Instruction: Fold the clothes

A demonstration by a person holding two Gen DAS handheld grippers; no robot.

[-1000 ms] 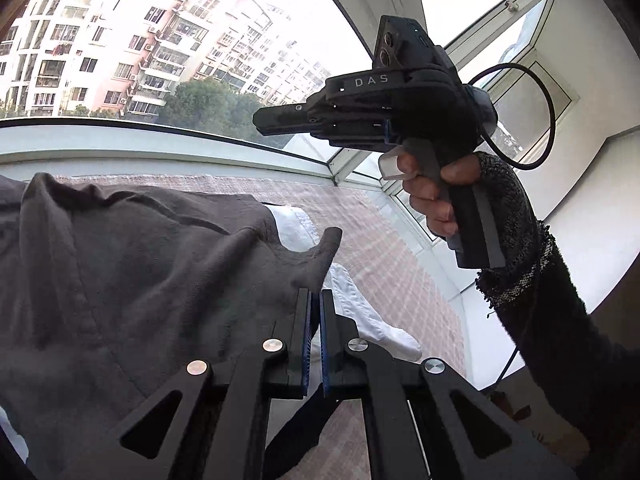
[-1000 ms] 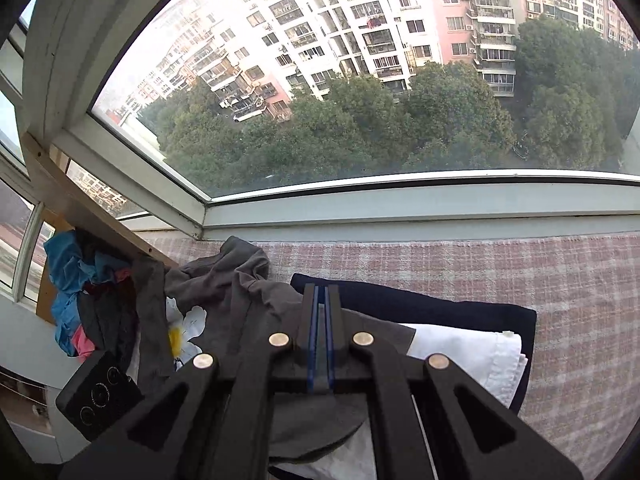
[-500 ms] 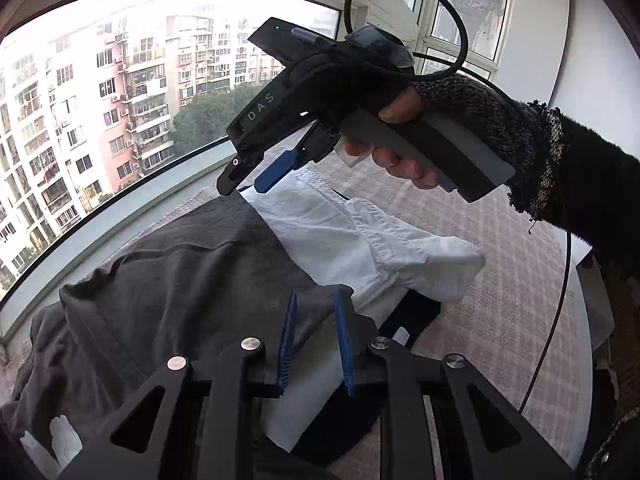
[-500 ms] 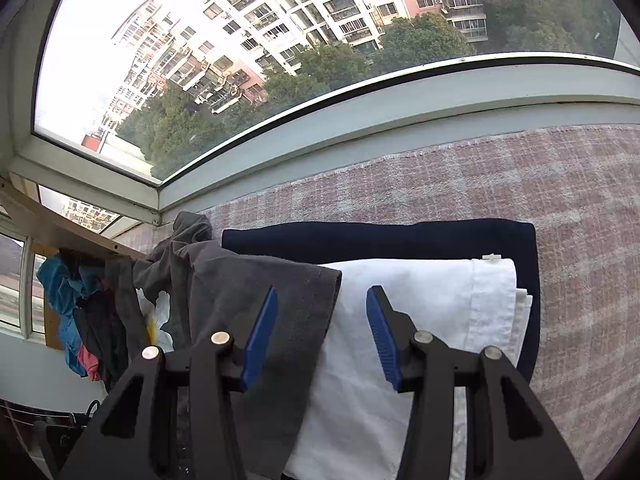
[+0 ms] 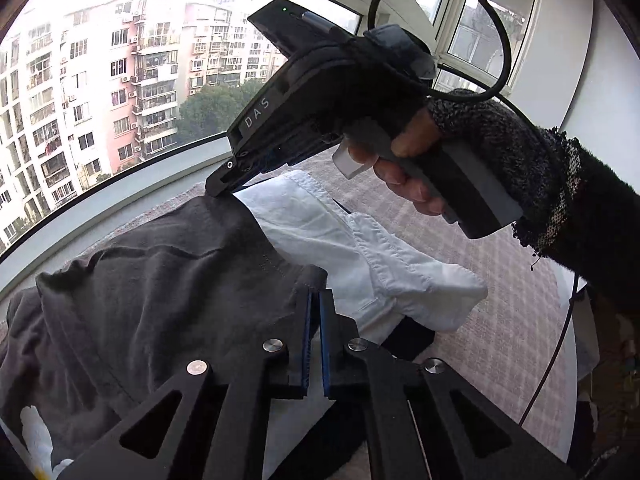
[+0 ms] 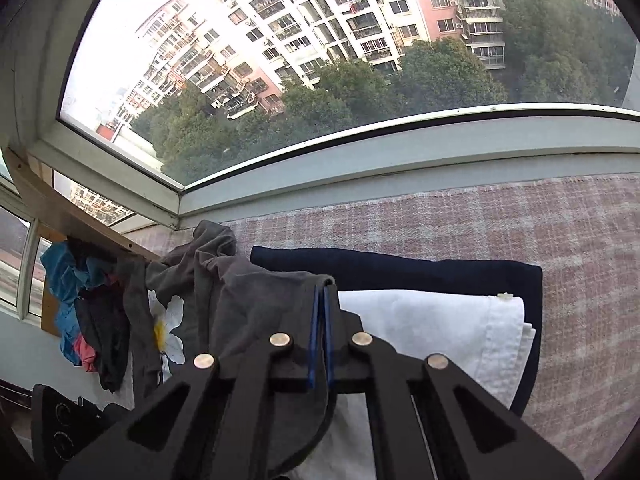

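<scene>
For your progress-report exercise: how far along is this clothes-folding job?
Done: a navy garment and a white shirt lie folded in a stack. In hand: both tools, left and right, pinch corners of the grey garment, unfolded. Left: folding it, then the crumpled pile beside.

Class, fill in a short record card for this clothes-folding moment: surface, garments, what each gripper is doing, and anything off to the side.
Surface: pink checked cloth under a window
Being handled: dark grey cotton garment
Beneath it: folded white shirt on a folded navy garment
Left gripper: fingers shut on the grey garment's near corner
Right gripper: fingers shut on the grey garment's far corner
Side pile: crumpled blue, red and dark clothes, left of the grey garment in the right wrist view
</scene>
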